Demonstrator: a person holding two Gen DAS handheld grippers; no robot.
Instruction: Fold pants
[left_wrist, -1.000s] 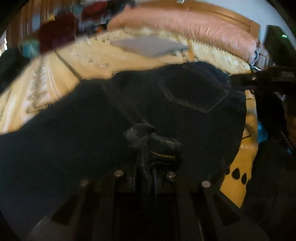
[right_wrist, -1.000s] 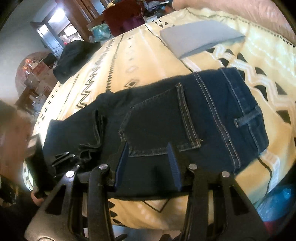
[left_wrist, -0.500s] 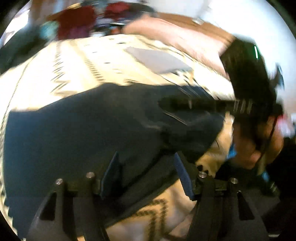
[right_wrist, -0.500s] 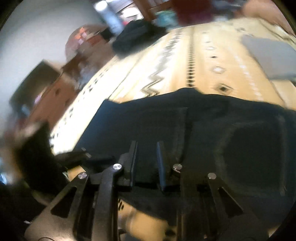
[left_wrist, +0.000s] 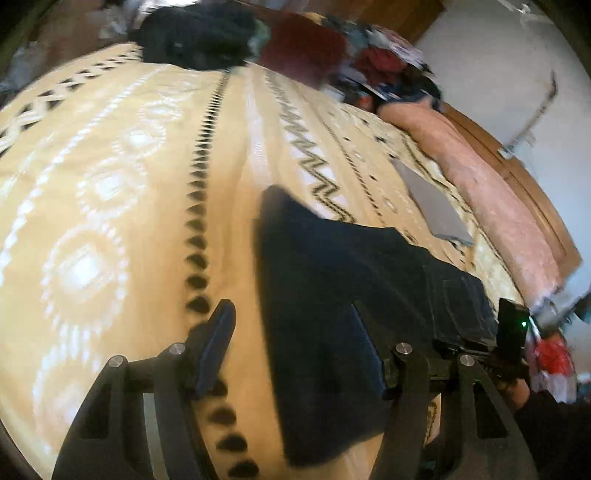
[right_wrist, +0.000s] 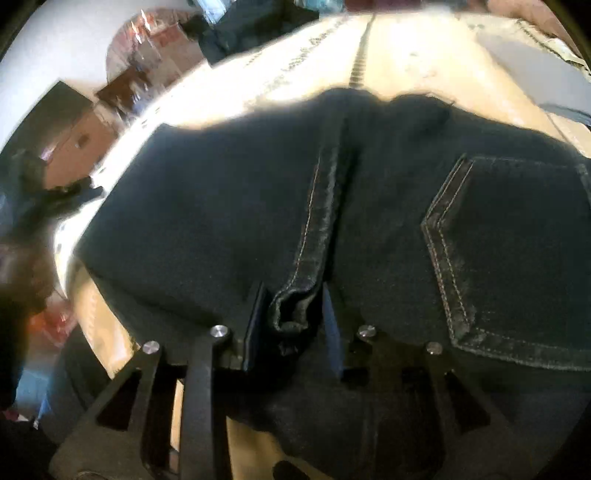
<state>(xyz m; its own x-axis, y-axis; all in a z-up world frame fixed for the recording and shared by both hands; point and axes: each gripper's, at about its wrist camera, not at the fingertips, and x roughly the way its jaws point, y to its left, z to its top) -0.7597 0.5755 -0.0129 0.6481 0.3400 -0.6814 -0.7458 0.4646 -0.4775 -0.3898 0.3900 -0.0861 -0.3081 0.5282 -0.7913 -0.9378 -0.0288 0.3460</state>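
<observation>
The dark blue jeans (left_wrist: 332, 280) lie folded on the patterned cream bedspread (left_wrist: 110, 192). My left gripper (left_wrist: 291, 343) is open and empty above the folded left end of the jeans. In the right wrist view the jeans (right_wrist: 221, 206) fill the frame, back pocket (right_wrist: 517, 251) up. My right gripper (right_wrist: 293, 317) is closed around a rolled seam edge (right_wrist: 295, 306) of the jeans at their near side. The right gripper's body also shows in the left wrist view (left_wrist: 509, 332).
A folded grey garment (left_wrist: 432, 199) lies further up the bed. A pink blanket (left_wrist: 498, 192) runs along the wooden headboard. A pile of dark and red clothes (left_wrist: 258, 40) sits at the bed's far side. Furniture (right_wrist: 74, 122) stands beyond the bed's left edge.
My left gripper let go of the bunched denim, opened and swung left over the folded end. My right gripper moved left along the jeans and closed on the seam edge.
</observation>
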